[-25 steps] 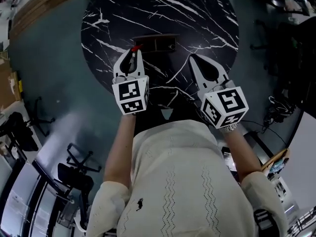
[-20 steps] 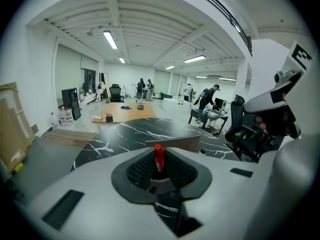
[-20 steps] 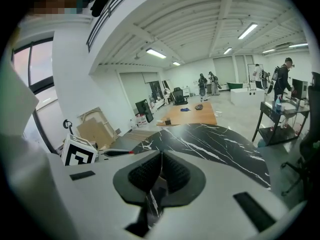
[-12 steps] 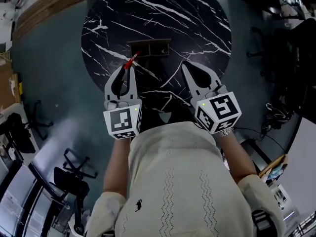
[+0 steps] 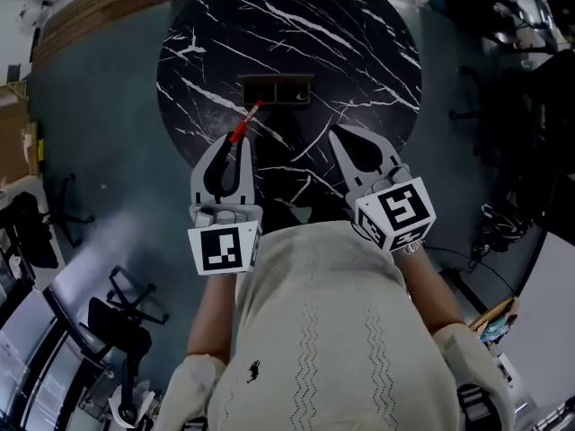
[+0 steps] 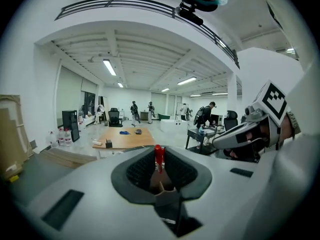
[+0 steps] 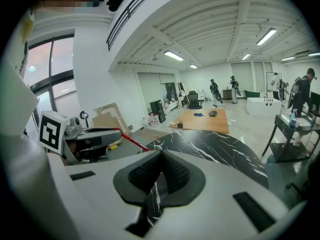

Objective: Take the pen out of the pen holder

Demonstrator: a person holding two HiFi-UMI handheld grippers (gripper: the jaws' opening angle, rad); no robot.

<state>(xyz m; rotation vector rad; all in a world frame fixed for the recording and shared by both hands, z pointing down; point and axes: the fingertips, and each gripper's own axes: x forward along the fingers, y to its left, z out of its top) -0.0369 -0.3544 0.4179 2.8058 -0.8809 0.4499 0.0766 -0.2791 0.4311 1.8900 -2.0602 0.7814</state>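
I have the red pen (image 5: 244, 124) pinched in the left tongs (image 5: 236, 142), its slim barrel poking out past the ribbed dark pads. I judge it clear of the pen holder (image 5: 276, 89), a low, boxy dark tray just beyond on the round black counter (image 5: 359, 34), which is glossy and veined white like marble. The right tongs (image 5: 346, 138) are closed on nothing, parked alongside, I'd guess to keep out of the way.
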